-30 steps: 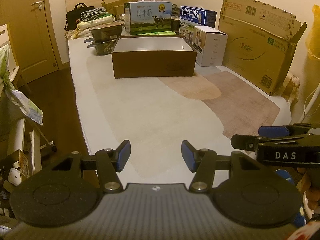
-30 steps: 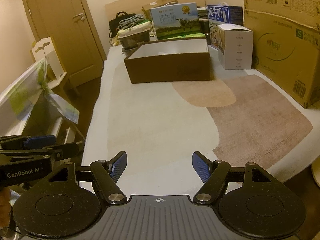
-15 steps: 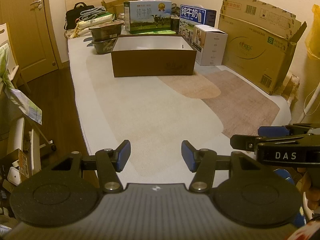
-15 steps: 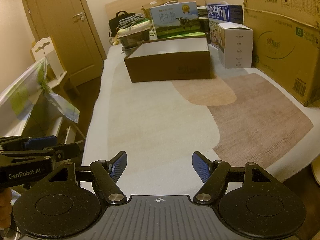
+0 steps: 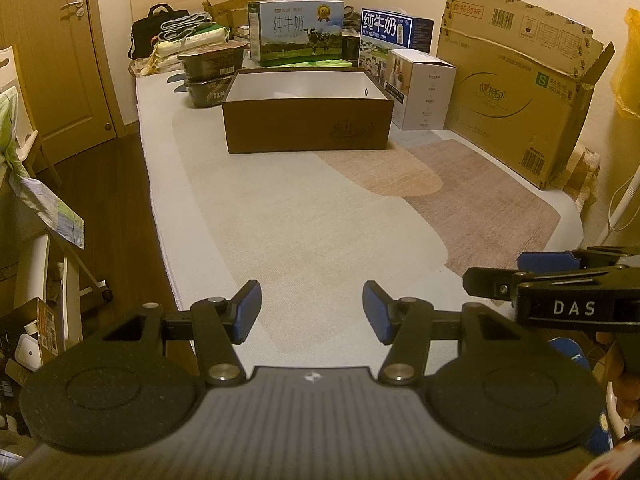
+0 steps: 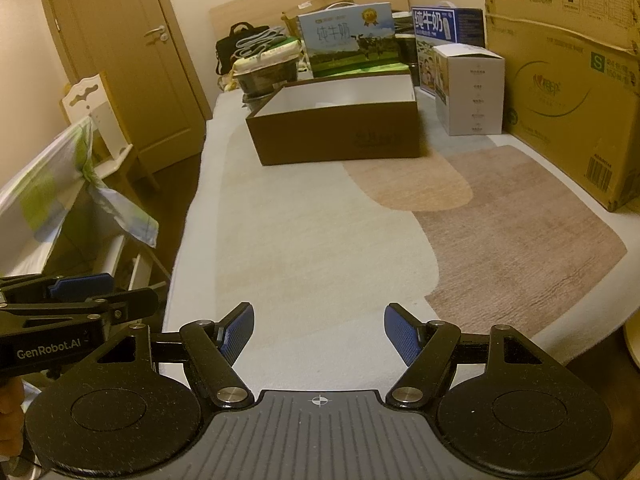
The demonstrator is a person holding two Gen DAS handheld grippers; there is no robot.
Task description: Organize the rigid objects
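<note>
An open brown cardboard box [image 5: 306, 126] with a white inside stands far ahead on the bed; it also shows in the right wrist view [image 6: 338, 134]. My left gripper [image 5: 312, 312] is open and empty above the near end of the bed. My right gripper [image 6: 319, 334] is open and empty too, beside the left one. Each gripper shows at the edge of the other's view: the right gripper [image 5: 560, 288] and the left gripper [image 6: 76, 304]. Two dark food containers [image 5: 210, 74] are stacked left of the box. A white carton [image 5: 424, 88] stands right of it.
Milk cartons [image 5: 298, 34] and bags [image 5: 160, 32] crowd the headboard end. A large cardboard carton [image 5: 516, 84] lines the right side of the bed. A door [image 6: 120, 52] and a chair with cloth [image 6: 60, 184] are on the left, over dark wood floor.
Both grippers have shifted slightly; the box sits a little lower and nearer in the views. The jaws have stayed open.
</note>
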